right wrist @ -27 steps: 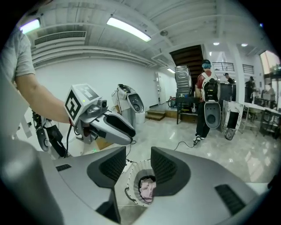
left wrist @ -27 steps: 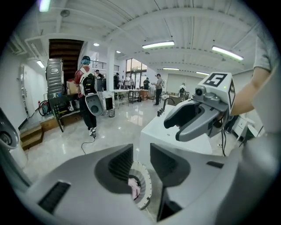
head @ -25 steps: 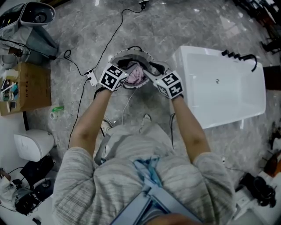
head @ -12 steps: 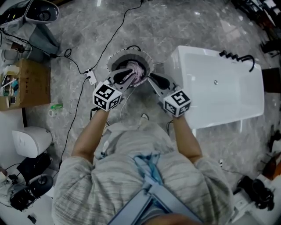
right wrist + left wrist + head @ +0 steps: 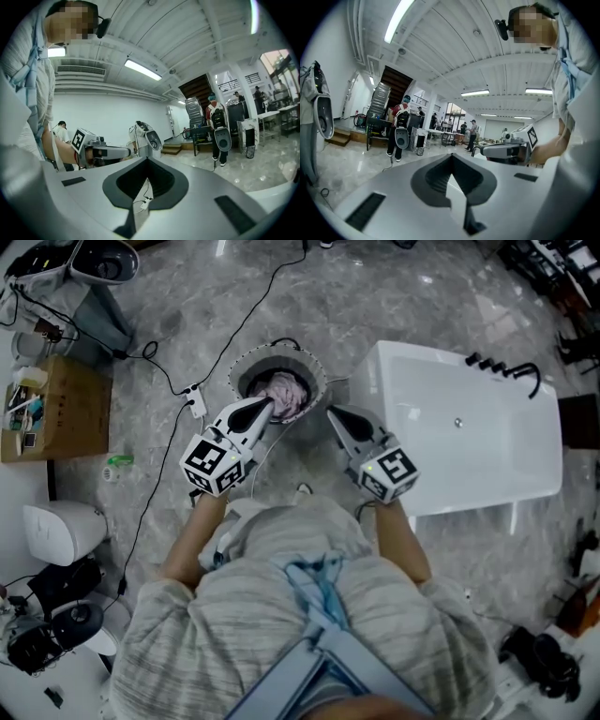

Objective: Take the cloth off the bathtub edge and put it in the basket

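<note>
The pink cloth (image 5: 286, 393) lies bunched inside the round basket (image 5: 246, 367) on the grey floor, left of the white bathtub (image 5: 394, 357). My left gripper (image 5: 265, 406) is shut and empty, its tip just over the basket's near rim. Shut and empty too, my right gripper (image 5: 331, 414) hovers between basket and tub. In the left gripper view the left gripper (image 5: 451, 157) points up into the room, jaws closed together, with the right gripper (image 5: 506, 151) off to its right. The right gripper view shows the right gripper (image 5: 146, 161) closed likewise, and the left gripper (image 5: 105, 152) beside it.
A black faucet (image 5: 506, 367) sits at the tub's far end. A power strip (image 5: 195, 404) and black cable lie left of the basket. A cardboard box (image 5: 52, 418) and a white fixture (image 5: 66, 531) stand at the left. People stand far off in the hall.
Both grippers have drawn back from the basket toward the person and their jaws have shut. The pink cloth has been let go and stays in the basket.
</note>
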`<state>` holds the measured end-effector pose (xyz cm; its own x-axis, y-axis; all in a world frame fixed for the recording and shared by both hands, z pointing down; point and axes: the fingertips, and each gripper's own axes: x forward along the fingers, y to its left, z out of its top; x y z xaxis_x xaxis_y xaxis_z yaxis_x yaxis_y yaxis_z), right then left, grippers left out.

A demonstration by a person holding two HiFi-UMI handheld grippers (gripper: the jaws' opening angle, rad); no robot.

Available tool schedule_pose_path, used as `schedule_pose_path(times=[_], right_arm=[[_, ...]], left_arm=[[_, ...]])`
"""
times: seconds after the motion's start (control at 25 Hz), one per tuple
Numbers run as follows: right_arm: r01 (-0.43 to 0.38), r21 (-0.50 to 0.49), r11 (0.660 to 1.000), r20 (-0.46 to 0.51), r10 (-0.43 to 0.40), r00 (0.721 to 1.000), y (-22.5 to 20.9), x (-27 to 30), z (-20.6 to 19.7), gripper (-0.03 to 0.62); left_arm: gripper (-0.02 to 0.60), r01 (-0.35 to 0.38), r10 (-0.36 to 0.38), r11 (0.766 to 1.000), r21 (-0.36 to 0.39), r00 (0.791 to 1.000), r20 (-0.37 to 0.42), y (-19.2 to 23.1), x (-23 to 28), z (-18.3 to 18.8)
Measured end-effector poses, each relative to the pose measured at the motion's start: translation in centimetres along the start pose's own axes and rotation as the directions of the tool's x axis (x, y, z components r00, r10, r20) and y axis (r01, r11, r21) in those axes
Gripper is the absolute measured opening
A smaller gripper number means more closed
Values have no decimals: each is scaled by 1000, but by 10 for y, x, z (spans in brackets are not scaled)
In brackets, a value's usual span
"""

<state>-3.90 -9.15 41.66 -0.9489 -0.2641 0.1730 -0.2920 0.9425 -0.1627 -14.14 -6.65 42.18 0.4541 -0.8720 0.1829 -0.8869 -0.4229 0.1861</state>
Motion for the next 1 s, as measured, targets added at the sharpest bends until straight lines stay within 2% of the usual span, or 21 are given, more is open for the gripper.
schedule_pose_path(times=[0.36,1.0], right_arm=[[-30,-31,999,-18,29,999,7,-12,3,5],[-27,-6,1000,-1,27,1000,-3,9,13,4]], left_arm=[[5,-41,40,999,20,999,30,-14,-5,9],[5,-4,3,1000,18,999,43,6,6,22]])
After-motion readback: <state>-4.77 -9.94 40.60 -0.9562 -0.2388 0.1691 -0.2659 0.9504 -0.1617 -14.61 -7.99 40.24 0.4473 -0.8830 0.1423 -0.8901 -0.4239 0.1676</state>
